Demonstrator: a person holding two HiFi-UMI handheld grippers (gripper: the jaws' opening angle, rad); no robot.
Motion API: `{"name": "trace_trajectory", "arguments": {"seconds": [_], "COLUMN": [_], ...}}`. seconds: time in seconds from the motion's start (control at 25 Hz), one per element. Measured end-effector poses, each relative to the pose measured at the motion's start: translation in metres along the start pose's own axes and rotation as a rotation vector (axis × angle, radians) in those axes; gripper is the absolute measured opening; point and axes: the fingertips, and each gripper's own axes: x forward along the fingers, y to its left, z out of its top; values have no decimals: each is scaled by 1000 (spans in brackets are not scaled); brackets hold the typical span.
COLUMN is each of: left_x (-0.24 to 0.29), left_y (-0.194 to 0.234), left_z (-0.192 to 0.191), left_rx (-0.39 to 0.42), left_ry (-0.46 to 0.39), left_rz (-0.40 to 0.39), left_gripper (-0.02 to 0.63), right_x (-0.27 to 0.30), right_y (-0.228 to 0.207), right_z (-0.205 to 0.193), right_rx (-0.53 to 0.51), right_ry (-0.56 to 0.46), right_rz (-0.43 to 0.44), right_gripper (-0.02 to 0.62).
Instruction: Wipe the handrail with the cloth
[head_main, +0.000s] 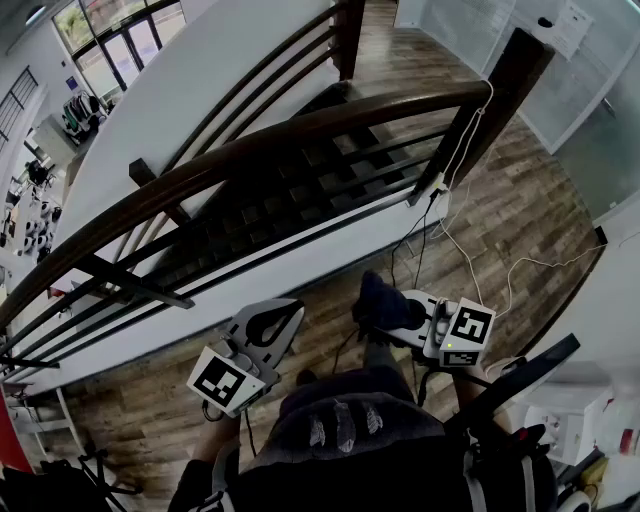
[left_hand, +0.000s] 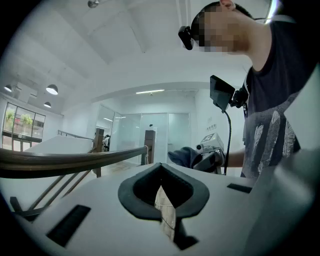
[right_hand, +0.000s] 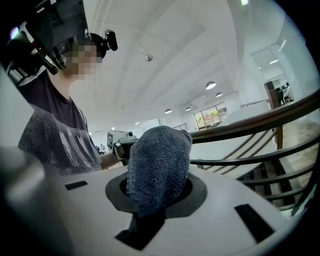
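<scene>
A dark wooden handrail (head_main: 280, 135) curves across the head view above the stairs, well ahead of both grippers. My right gripper (head_main: 395, 312) is shut on a dark blue cloth (head_main: 378, 298). The cloth (right_hand: 159, 165) bulges up out of the jaws in the right gripper view, with the handrail (right_hand: 260, 120) to the right behind it. My left gripper (head_main: 290, 308) is held low beside it, shut and holding nothing. The left gripper view shows those black jaws (left_hand: 160, 170) meeting at the tip, the handrail (left_hand: 75, 159) at left, and the cloth (left_hand: 182, 156) at right.
Dark lower rails and the staircase (head_main: 300, 190) lie below the handrail. A dark post (head_main: 490, 100) ends the rail at right, and white cables (head_main: 455, 230) run down it onto the wooden floor (head_main: 520, 220). The person's torso fills the bottom of the head view.
</scene>
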Motion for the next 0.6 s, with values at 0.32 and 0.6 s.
{"name": "trace_trajectory", "arguments": {"seconds": [0.32,0.6], "left_x": [159,320], "left_y": [15,22], "left_z": [6,11], "left_rx": [10,-26], "left_ry": [58,136], "left_rz": [87,178], "left_gripper": [6,6], "right_x": [-108,-241], "right_y": [-152,-416], "right_z": [26,49], "right_rx": [-23,-92], "right_ry": [-20,160], "right_rz": [21,-356], "right_gripper": [66,67]}}
